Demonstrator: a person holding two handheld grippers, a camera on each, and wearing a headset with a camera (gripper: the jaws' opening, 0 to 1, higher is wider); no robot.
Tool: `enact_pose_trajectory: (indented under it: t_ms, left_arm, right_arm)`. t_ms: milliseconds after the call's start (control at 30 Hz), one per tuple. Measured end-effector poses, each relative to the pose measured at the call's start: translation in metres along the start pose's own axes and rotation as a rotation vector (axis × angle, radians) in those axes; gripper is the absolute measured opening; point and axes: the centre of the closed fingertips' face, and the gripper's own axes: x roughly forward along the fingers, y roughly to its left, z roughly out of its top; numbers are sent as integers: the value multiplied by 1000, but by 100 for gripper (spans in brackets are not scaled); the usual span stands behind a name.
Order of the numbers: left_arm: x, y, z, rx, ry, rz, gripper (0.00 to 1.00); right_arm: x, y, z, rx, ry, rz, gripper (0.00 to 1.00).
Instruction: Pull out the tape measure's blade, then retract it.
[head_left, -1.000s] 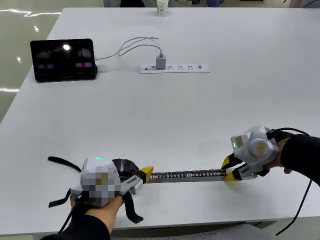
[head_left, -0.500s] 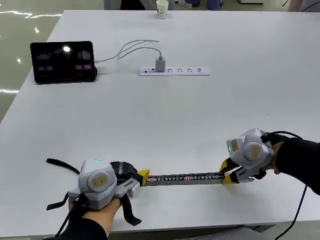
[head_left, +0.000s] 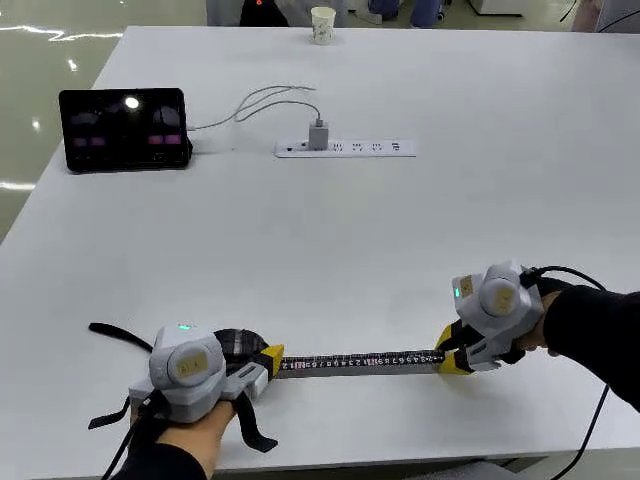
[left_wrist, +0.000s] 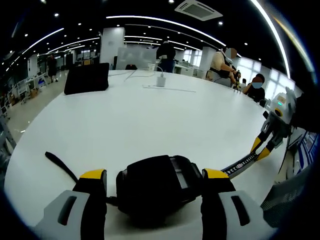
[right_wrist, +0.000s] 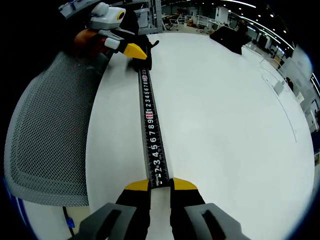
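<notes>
2 grippers share the tape measure (head_left: 238, 346) at the near edge of the white table (head_left: 400, 230). The left gripper (left_wrist: 155, 176) has its yellow-tipped jaws closed around the black case (left_wrist: 160, 185), 1 pad on each flank. The right gripper (right_wrist: 160, 186) has its jaws pinched almost together on the free end of the blade (right_wrist: 148, 125). The blade lies drawn out flat on the tabletop between them, numbers up. I judge it thin, springy steel that will kink if twisted and whip back if let go, so it is best held at its tip, with the chunky case held by its sides. The tabletop looks smooth and glossy, so the case could slide. A tablet (head_left: 124, 128), a power strip (head_left: 345, 148) and a paper cup (head_left: 321, 24) sit well apart from the work. Beyond is an open office under strip lights.
</notes>
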Motion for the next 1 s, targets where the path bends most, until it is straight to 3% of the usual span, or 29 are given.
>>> enact_pose_trajectory:
  t_ms: [267, 1000]
  left_arm:
    - [-1, -6, -4, 1, 26, -23, 63]
    - [1, -5, -4, 28, 38, -30, 62]
  right_arm:
    - [0, 1, 0, -4, 3, -15, 11]
    - [0, 1, 1, -8, 13, -25, 11]
